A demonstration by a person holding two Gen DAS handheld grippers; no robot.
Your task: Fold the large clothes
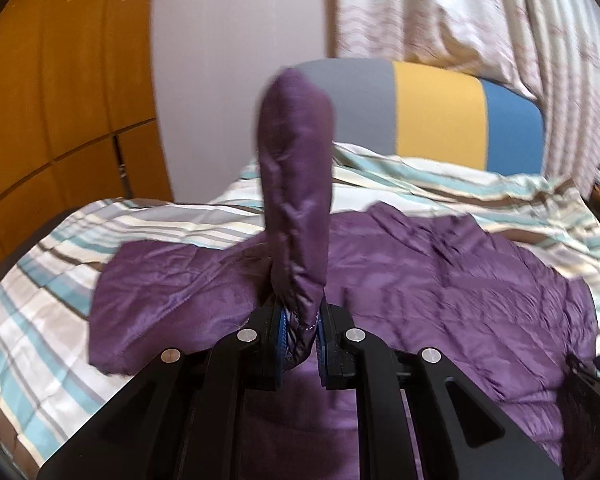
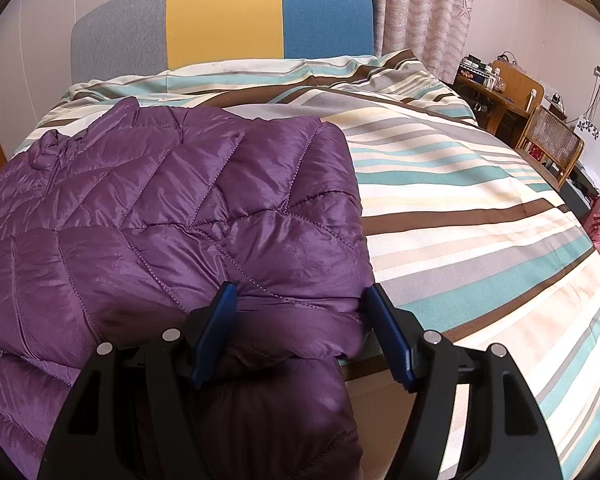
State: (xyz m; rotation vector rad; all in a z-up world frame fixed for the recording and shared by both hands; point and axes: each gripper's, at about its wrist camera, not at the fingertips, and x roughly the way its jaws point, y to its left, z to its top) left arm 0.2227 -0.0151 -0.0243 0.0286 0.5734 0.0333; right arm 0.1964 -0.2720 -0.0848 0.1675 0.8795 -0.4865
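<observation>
the purple quilted jacket point(image 2: 172, 216) lies spread on the striped bedspread point(image 2: 460, 208) of the bed, toward its left side, below the grey, yellow and blue headboard point(image 2: 224, 20). the left tongs point(image 1: 300, 330) are clamped on the cuff of a sleeve point(image 1: 296, 184), which stands up from the jacket body. the right tongs point(image 2: 300, 316) are spread apart, straddling a fold at the jacket's near right edge, their blue pads point(image 2: 214, 336) just beside the fabric.

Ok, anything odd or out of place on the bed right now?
Nothing damaged. The sleeve stands up only because the left gripper pinches its cuff; the jacket lies flat on the bed, right gripper open over its edge.
</observation>
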